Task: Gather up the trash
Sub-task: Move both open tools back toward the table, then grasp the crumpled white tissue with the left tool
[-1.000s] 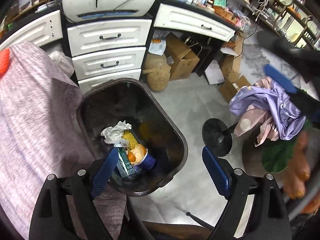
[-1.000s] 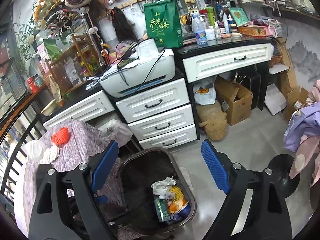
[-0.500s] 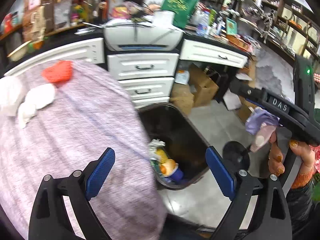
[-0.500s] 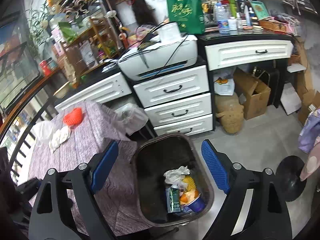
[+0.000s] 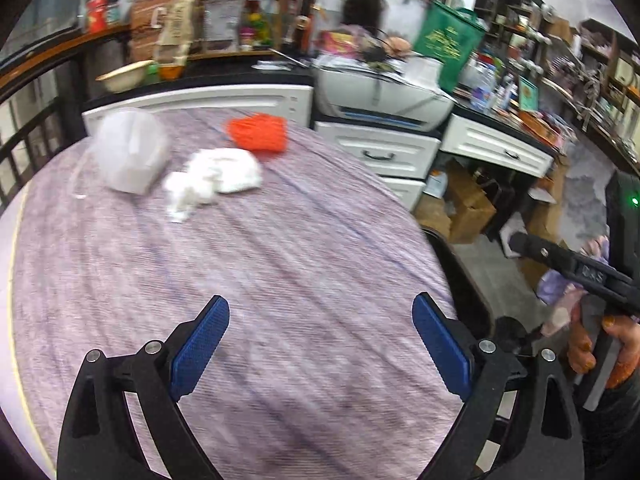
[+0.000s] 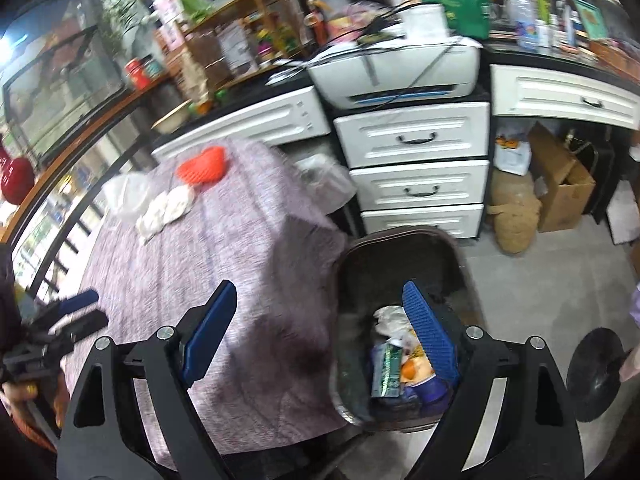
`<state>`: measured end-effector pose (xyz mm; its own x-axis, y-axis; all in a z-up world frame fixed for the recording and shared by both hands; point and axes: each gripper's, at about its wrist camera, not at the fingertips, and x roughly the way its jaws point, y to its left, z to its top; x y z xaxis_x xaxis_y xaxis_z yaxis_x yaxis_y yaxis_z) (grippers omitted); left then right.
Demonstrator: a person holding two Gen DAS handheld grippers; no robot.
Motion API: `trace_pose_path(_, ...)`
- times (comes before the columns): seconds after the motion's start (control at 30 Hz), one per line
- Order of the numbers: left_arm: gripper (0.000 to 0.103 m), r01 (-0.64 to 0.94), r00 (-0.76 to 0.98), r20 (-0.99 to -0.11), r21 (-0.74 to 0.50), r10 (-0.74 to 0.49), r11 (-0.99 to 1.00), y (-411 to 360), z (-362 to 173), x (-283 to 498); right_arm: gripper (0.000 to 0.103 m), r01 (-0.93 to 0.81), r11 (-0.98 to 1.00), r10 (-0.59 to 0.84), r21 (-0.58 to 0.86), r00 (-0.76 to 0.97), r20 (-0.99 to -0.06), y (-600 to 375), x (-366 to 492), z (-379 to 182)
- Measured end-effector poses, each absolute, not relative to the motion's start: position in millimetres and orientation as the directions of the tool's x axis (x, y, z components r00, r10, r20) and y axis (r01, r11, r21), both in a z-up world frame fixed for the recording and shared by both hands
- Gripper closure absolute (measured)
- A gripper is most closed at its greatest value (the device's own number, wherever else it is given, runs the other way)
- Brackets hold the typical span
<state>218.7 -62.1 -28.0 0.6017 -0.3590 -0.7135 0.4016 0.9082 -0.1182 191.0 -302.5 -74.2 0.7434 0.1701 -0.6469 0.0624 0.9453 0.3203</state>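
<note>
Left wrist view: the left gripper (image 5: 320, 344) is being held spread and empty above the table (image 5: 280, 248), where tissues (image 5: 212, 178), a clear bag (image 5: 130, 156) and an orange net (image 5: 258, 132) are lying. The right gripper (image 6: 320, 332), also spread and empty, is being held over the bin (image 6: 400, 248). Lettering on the green bag (image 5: 448, 40) is being blurred unreadable.

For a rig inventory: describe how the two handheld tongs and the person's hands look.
Both the left tongs and right tongs have matte black forked frames with silver screws and blue ribbed pads. The right tongs' body carries a small green light and white lettering. The right hand has painted nails.
</note>
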Motion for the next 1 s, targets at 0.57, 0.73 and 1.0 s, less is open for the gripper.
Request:
trace_pose_path(0.57, 0.013, 0.207, 0.649, -0.728, -0.112, -0.222, 0.972, 31, -36, 279, 0.019, -0.108, 0.951, 0.271, 0.29, 0.742, -0.613, -225, 246, -49)
trace_pose_path(0.73, 0.014, 0.217, 0.655, -0.724, -0.095, -0.217, 0.972, 28, -32, 304, 0.019, -0.11, 0.947, 0.28, 0.301, 0.744, -0.607, -222, 256, -49)
trace_pose_path(1.0, 0.025, 0.285, 0.639, -0.744, -0.005, -0.194, 0.959, -12, -41, 340, 0.019, -0.081, 0.952, 0.258, 0.296, 0.736, -0.626, -233, 263, -57)
